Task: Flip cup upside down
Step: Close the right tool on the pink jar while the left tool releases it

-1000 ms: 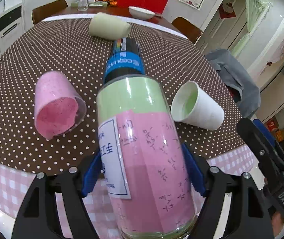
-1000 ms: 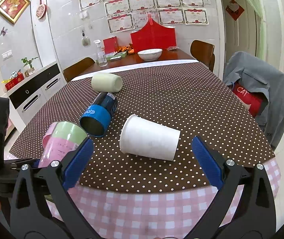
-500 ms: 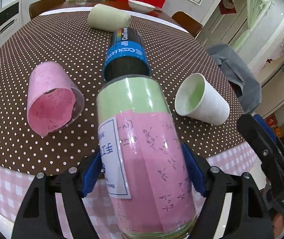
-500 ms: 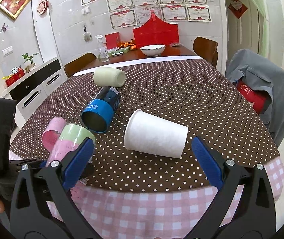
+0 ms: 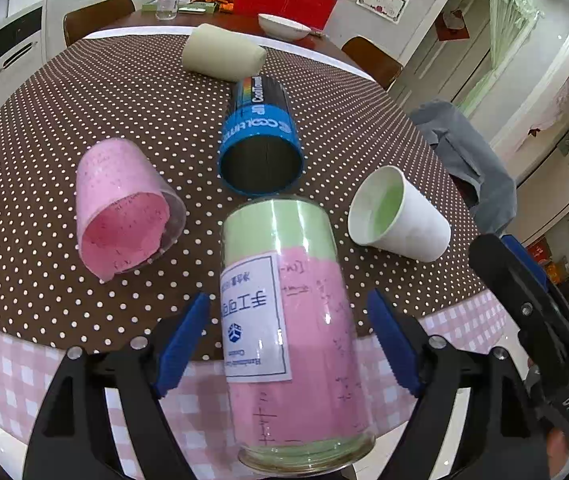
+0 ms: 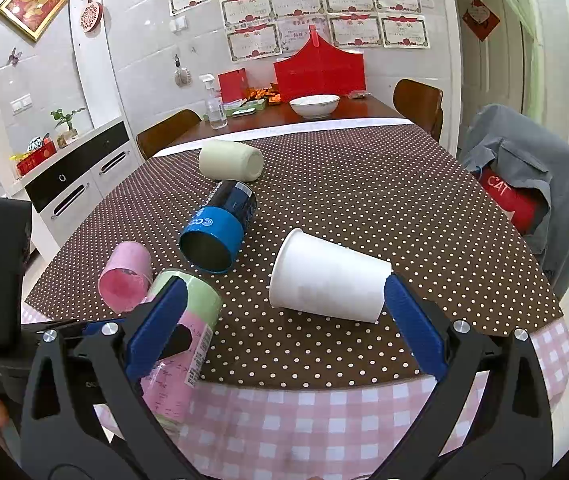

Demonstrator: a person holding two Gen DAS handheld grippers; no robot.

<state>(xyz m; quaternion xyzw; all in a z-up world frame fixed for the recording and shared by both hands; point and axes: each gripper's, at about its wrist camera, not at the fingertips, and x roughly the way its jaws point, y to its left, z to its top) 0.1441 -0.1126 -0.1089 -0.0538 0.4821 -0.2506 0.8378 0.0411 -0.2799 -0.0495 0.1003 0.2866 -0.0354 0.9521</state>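
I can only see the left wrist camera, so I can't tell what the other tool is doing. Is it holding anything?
Observer: No. The right tool is open and empty. The white cup lies on its side just beyond it.
Operator: Where does the cup's bottom point?
Observer: Its closed base points right, close to the tool's right side.
Operator: Is something under the grey jacket?
Observer: Yes. Under the grey jacket there is a red bag marked "CAT".
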